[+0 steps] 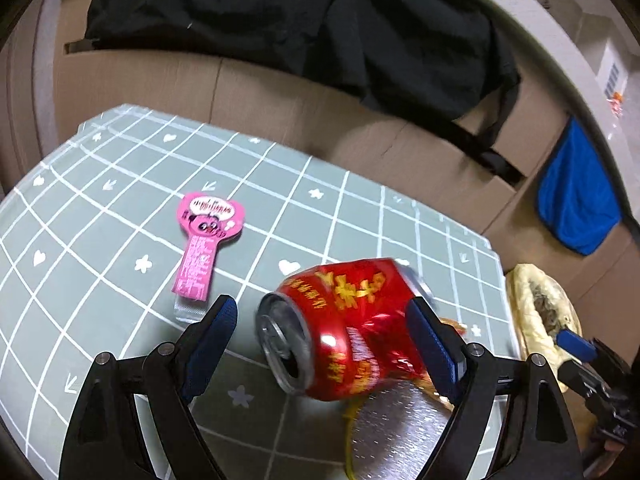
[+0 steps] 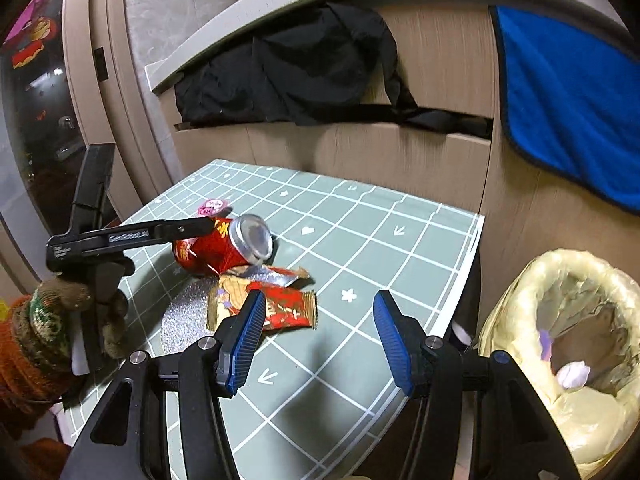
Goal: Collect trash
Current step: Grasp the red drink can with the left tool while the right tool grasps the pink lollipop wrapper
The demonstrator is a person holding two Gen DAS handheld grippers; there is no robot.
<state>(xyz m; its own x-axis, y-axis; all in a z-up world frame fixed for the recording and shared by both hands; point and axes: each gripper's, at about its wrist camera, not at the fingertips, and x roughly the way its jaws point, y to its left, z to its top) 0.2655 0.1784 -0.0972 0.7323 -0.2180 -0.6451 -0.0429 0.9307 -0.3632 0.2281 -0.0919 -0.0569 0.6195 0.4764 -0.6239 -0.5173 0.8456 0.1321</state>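
A dented red drink can (image 1: 344, 324) lies on its side on the green grid tablecloth (image 1: 100, 208), between the open fingers of my left gripper (image 1: 320, 344); its right pad touches the can. The can also shows in the right wrist view (image 2: 224, 246), with the left gripper (image 2: 200, 226) around it. A torn red and silver snack wrapper (image 2: 276, 300) lies beside the can. A pink lollipop-shaped wrapper (image 1: 202, 240) lies further left. My right gripper (image 2: 318, 340) is open and empty above the table's near right part.
A bin lined with a yellowish bag (image 2: 568, 344) stands off the table's right edge, with some trash inside. Cardboard boxes (image 1: 280, 120) draped with black cloth (image 1: 280, 16) and a blue cloth (image 2: 568, 92) stand behind the table.
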